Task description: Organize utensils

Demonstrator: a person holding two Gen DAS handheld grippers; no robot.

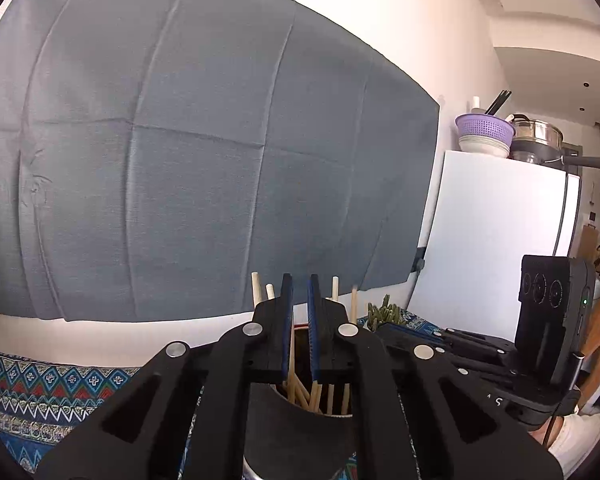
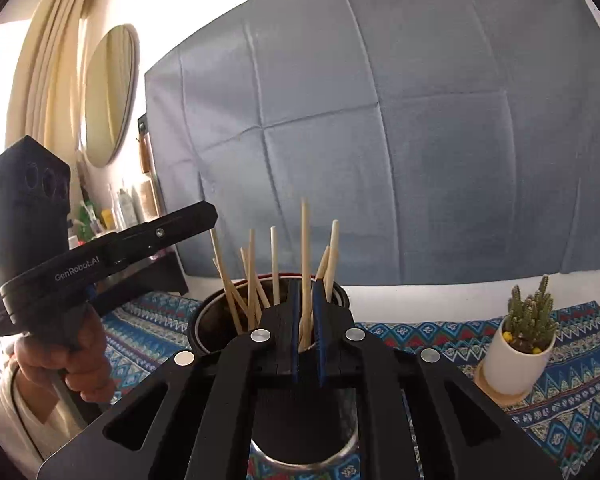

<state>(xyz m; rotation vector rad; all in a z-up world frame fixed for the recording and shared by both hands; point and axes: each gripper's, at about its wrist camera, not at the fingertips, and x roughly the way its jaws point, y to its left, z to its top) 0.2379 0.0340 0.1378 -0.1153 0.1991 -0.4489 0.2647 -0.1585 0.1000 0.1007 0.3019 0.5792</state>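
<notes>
Both grippers, left (image 1: 300, 292) and right (image 2: 306, 300), are built of black plastic, lined with blue pads and fastened with round silver screws; "GenRobot.AI" is printed in white on the left one.

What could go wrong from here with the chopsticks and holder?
1. The right gripper has its fingers around one tall chopstick standing in the metal holder; a sideways pull could tip the holder or drag the other chopsticks, which lean in all directions.
2. The left gripper hangs close beside the holder; the two tools could collide.
3. The potted cactus stands near the right gripper's side, within reach of a wide swing.
</notes>
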